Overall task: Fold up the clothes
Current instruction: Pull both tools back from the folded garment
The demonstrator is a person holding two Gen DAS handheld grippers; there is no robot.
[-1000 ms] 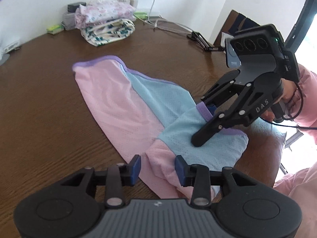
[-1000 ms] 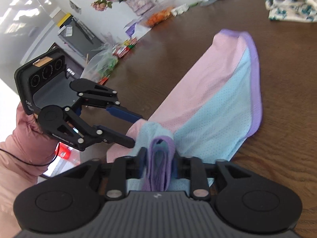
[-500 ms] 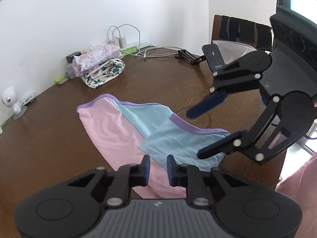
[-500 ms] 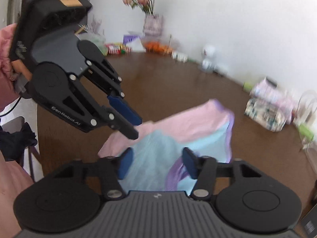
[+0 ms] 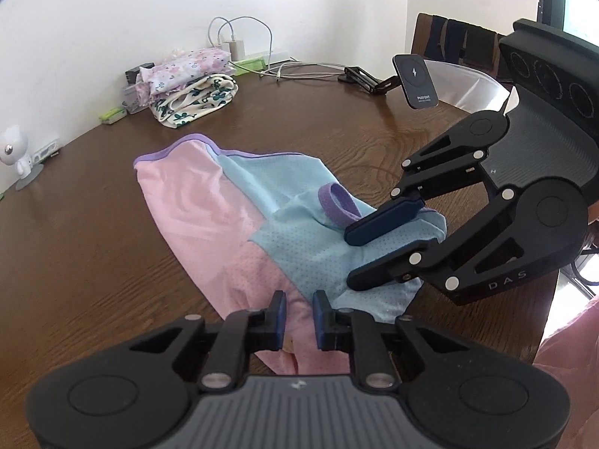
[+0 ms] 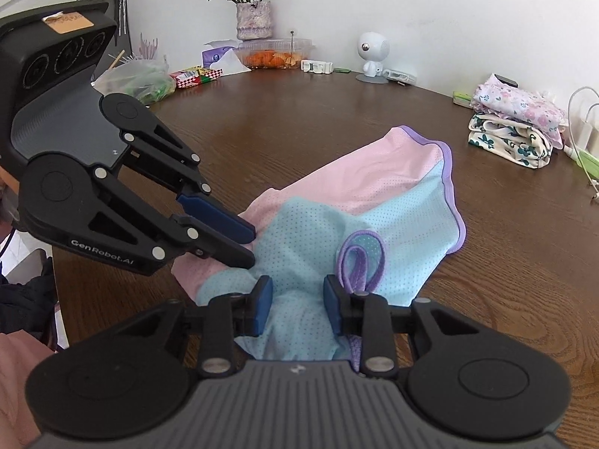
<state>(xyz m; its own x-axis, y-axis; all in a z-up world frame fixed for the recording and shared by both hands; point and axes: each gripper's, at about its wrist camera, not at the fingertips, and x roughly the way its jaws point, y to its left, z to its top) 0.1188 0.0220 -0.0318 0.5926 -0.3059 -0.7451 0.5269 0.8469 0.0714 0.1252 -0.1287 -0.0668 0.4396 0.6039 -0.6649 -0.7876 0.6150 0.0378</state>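
Observation:
A pink and light-blue mesh garment (image 5: 239, 224) with purple trim lies partly folded on the brown table; it also shows in the right wrist view (image 6: 374, 202). A purple strap loop (image 6: 361, 258) sticks up from the blue part. My left gripper (image 5: 298, 316) hovers over the garment's near pink edge, jaws a narrow gap apart, holding nothing; it shows from the side in the right wrist view (image 6: 251, 243). My right gripper (image 6: 297, 299) is open over the blue fold, cloth between its fingers but not pinched; it shows in the left wrist view (image 5: 352, 254).
A stack of folded floral clothes (image 5: 187, 86) sits at the table's far side, with chargers and cables (image 5: 239, 45) near it. A phone stand (image 5: 419, 82) and chair stand at the right. A small white camera (image 6: 370, 56), food box (image 6: 273, 52) and flower vase (image 6: 252, 18) line the far edge.
Both grippers rose off the garment and came back down onto it. The right gripper let go of the purple-trimmed fold and stands open. The left jaws narrowed.

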